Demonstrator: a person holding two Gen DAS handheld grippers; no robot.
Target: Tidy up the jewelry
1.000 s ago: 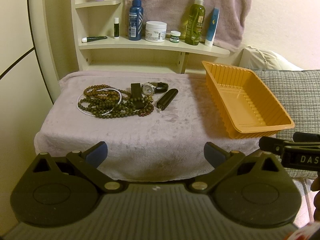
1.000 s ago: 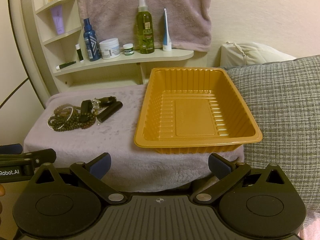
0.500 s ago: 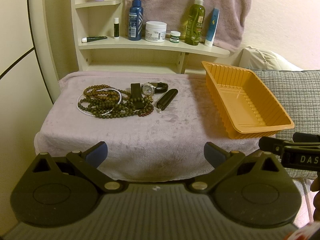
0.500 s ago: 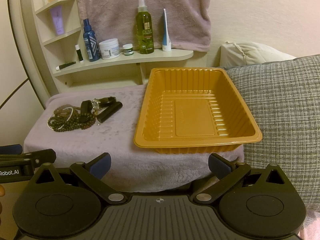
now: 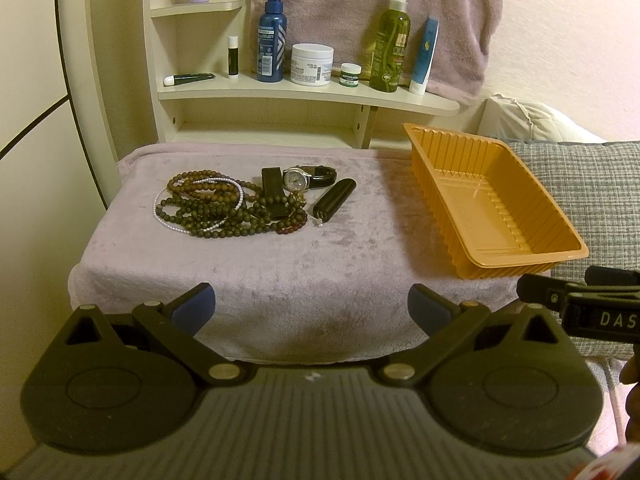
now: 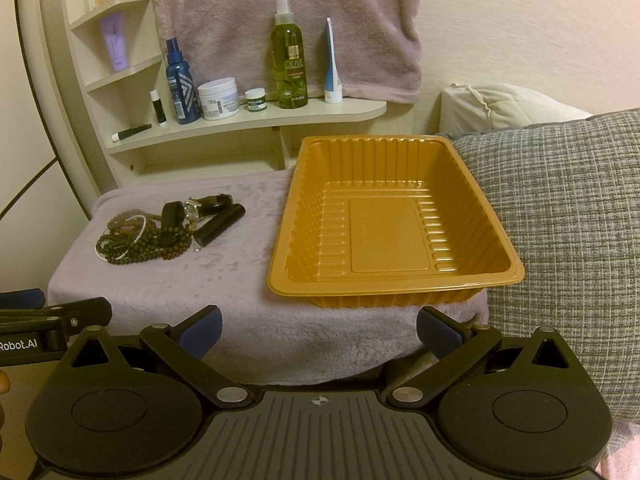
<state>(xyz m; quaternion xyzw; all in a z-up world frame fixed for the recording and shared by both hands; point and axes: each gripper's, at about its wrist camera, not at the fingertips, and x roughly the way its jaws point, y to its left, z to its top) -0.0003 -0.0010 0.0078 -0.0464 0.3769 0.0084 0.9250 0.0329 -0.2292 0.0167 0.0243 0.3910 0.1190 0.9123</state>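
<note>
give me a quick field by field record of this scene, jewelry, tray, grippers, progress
jewelry: bead strands, wristwatch and dark tube-shaped case piled together on the plush cloth
tray: orange tray, nothing in it, to the pile's right on the same cloth
left gripper: left gripper open, holding nothing, short of the pile
right gripper: right gripper open, holding nothing, facing the tray
shelf: toiletry bottles and jars behind, none of them jewelry
progress: no piece in the tray yet
</note>
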